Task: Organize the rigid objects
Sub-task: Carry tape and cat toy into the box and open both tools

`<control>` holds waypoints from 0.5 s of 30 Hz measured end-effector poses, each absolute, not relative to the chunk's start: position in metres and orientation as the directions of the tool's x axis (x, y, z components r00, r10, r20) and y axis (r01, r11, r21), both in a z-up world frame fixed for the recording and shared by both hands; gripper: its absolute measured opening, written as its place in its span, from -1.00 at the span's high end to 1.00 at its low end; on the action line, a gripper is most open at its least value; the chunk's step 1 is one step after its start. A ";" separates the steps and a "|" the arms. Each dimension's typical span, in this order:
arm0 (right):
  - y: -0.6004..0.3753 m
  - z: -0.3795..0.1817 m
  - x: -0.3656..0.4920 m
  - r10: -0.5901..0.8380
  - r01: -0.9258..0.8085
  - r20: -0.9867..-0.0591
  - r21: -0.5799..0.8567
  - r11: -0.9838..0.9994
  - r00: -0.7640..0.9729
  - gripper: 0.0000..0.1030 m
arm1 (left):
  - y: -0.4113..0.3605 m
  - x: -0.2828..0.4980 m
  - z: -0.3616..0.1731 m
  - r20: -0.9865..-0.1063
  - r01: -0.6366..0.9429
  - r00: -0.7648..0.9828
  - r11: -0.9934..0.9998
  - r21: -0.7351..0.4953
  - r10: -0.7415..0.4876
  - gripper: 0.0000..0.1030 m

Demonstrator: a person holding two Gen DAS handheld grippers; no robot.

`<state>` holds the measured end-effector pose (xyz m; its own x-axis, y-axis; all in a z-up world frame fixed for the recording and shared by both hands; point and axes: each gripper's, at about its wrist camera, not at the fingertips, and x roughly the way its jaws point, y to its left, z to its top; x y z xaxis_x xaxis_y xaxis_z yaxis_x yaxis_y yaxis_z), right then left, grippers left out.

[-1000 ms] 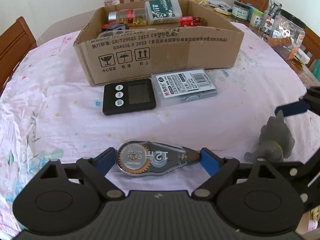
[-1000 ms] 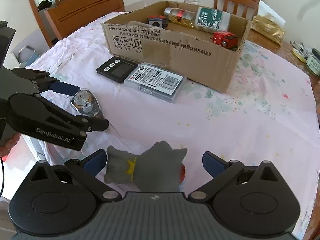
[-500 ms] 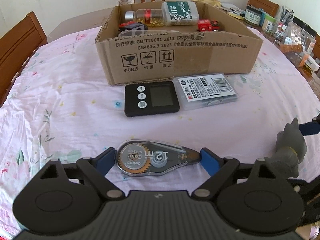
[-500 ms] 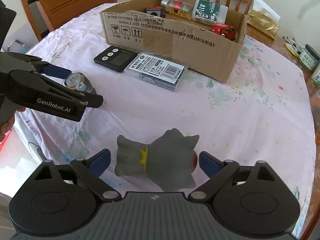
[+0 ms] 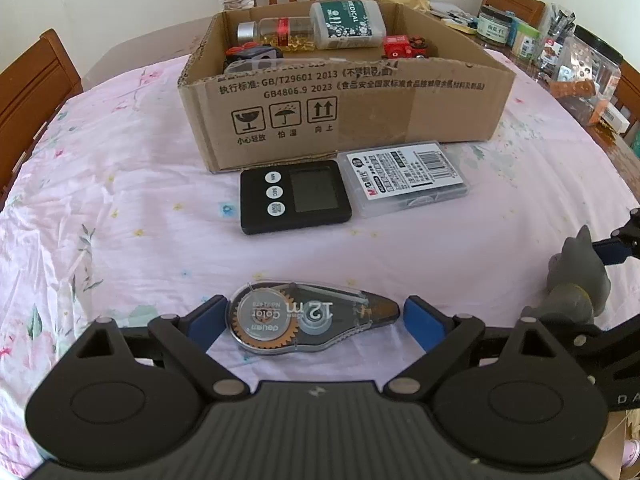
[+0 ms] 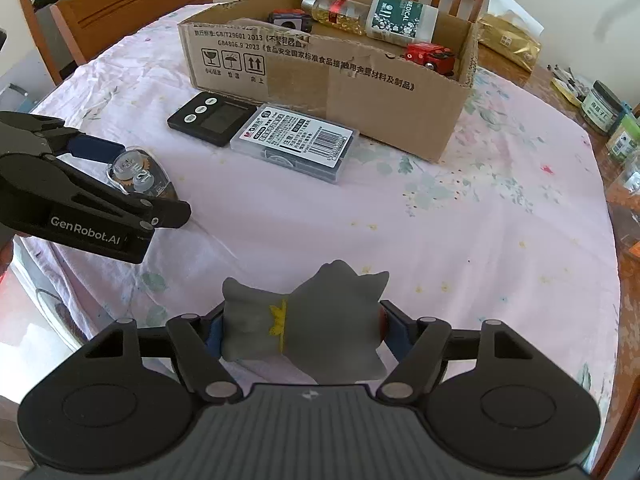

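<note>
Near the surface's (image 6: 500, 240) front edge, right tool (image 6: 302, 330) is clamped on the grey figurine (image 6: 316, 328); left tool (image 5: 312, 318) sits spread around the tape dispenser (image 5: 308, 320), box (image 5: 344, 112) well ahead.

In the left wrist view the cardboard box (image 5: 344, 108) sits upper centre on the table (image 5: 120, 208), with the bottles (image 5: 312, 30) and toy car (image 5: 402, 46) inside it. Just below it lie the timer (image 5: 294, 202) and, to its right, the flat case (image 5: 404, 178). The tape dispenser (image 5: 304, 320) lies lower centre; the figurine (image 5: 576, 280) stands at the right edge.
</note>
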<state>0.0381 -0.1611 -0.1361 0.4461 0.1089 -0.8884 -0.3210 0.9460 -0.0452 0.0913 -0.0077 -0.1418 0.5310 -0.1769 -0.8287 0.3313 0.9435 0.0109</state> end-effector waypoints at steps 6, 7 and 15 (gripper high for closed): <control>-0.162 -0.132 0.040 0.119 -0.313 -0.890 -0.029 0.949 0.440 -0.50 | -0.006 0.093 -0.139 -0.842 0.357 0.506 0.934 0.008 -0.186 -0.74; -0.163 -0.131 0.040 0.121 -0.315 -0.890 -0.027 0.949 0.440 -0.50 | -0.006 0.093 -0.138 -0.846 0.363 0.498 0.932 0.007 -0.188 -0.74; -0.169 -0.106 0.051 0.136 -0.317 -0.873 -0.022 0.948 0.469 -0.49 | -0.005 0.096 -0.108 -0.851 0.427 0.477 0.904 0.005 -0.220 -0.74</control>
